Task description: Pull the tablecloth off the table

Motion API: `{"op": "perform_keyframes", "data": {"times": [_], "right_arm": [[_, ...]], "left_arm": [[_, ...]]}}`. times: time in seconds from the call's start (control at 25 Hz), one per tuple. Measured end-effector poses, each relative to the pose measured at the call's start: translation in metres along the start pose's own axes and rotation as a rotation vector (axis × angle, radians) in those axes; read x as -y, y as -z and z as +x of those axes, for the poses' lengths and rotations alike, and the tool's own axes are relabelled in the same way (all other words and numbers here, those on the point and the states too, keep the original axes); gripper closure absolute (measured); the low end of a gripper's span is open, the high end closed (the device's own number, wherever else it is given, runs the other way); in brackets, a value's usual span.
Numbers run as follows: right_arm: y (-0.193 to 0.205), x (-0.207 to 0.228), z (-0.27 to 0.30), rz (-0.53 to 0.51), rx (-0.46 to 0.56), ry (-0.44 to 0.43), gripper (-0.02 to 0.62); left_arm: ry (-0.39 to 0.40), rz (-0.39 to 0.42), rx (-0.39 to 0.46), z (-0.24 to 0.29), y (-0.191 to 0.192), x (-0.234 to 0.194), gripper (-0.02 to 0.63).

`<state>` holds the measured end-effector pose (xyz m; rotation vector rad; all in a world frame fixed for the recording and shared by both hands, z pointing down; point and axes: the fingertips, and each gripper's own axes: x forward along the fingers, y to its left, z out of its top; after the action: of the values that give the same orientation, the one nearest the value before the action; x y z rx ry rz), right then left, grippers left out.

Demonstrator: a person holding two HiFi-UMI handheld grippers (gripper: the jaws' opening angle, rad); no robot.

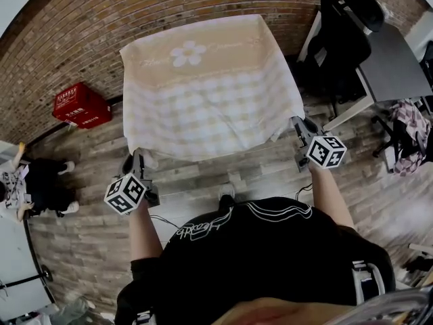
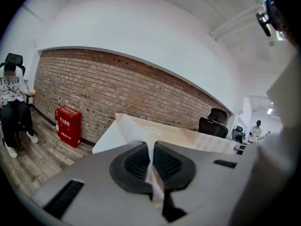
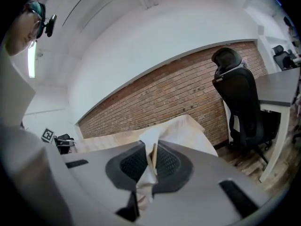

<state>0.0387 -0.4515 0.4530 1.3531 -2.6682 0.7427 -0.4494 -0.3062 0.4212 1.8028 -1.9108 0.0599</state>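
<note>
Checked tablecloth [image 1: 210, 87] with a flower print lies spread over the table, which is hidden under it, next to the brick wall [image 1: 81, 26]. Left gripper [image 1: 139, 160] fingers are pinched on the cloth's near left corner. Right gripper [image 1: 298, 124] fingers are pinched on its near right corner.

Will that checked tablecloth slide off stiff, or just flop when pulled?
Probably floppy: the tablecloth hangs limp over the sides and crumples where the left claw and right claw pinch its corners. Likely light, since thin folds fit between shut claws.
</note>
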Motion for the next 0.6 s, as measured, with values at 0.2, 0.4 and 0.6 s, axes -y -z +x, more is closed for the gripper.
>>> {"op": "perform_keyframes", "data": {"times": [0.2, 0.4, 0.6], "right_arm": [[0.002, -0.009, -0.018, -0.018, -0.016, -0.004, 0.588], [0.018, -0.012, -0.05, 0.018, -0.017, -0.026, 0.588], [0.036, -0.017, -0.089, 0.009, -0.002, -0.053, 0.588]], "left_arm": [[0.007, 0.006, 0.01, -0.021, 0.004, 0.014, 0.6], [0.015, -0.001, 0.023, -0.05, 0.028, 0.033, 0.6], [0.018, 0.003, 0.061, -0.092, 0.059, 0.05, 0.6]]}}
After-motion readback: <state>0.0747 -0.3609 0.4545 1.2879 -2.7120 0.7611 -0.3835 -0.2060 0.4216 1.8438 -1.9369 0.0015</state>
